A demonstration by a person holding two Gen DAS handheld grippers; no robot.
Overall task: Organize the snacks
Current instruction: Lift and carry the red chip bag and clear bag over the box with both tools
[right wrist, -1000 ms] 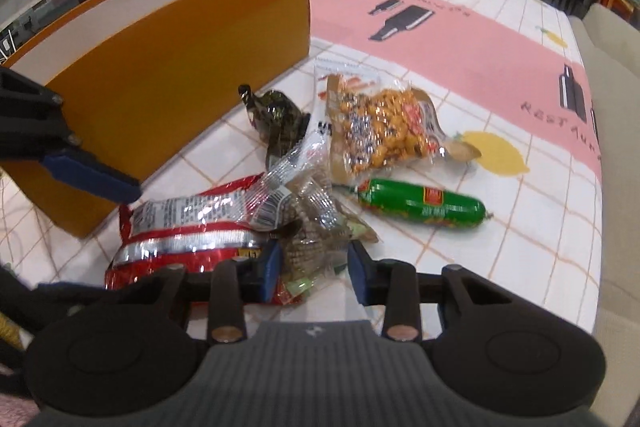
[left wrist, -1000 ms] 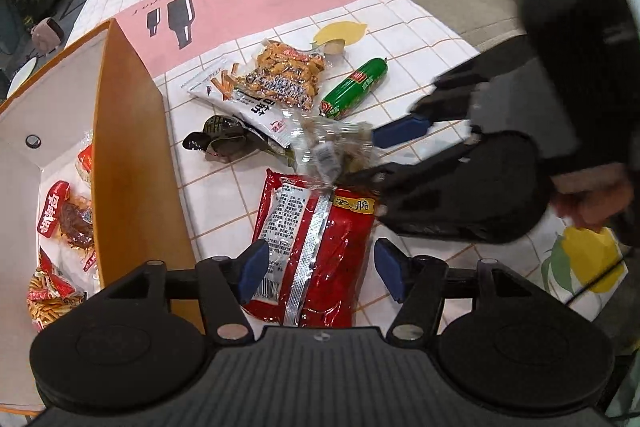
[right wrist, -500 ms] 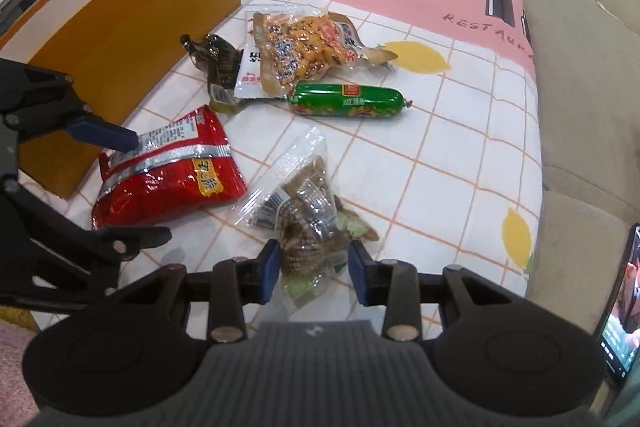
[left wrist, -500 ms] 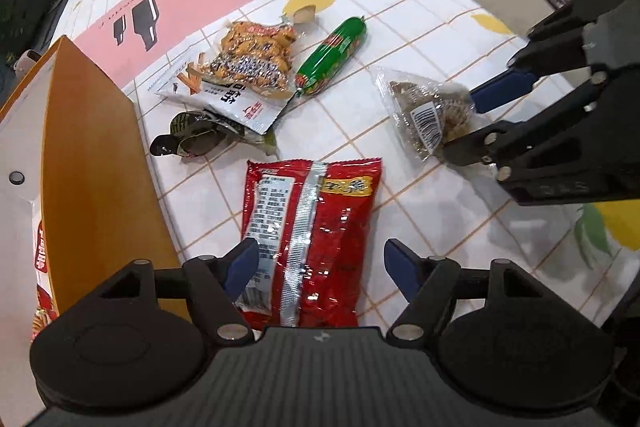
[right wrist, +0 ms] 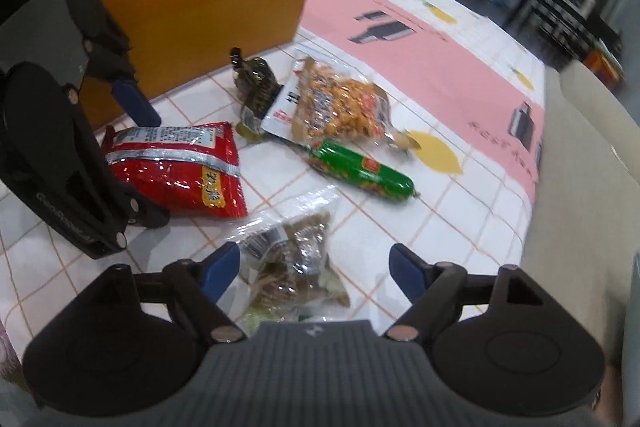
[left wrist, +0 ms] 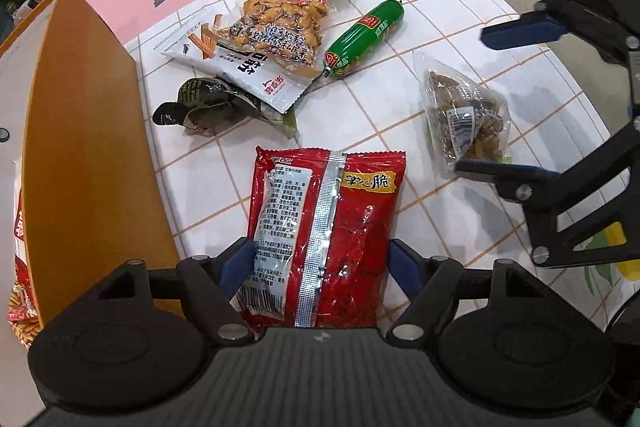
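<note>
Right gripper point(right wrist: 316, 267) jaws opening; clear nut packet point(right wrist: 296, 263), pinched a second ago, now lies released on the tablecloth point(left wrist: 400, 115), right of the pile. Left gripper point(left wrist: 320, 261) spread, straddling the red snack bag point(left wrist: 324, 235), likely next for the orange box point(left wrist: 92, 163).

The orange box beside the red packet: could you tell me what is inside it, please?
Through the open top of the orange box, the left wrist view shows a few red-printed snack packets against its white lining. The box's orange wall hides the rest of the interior, so a full count is not possible.
</note>
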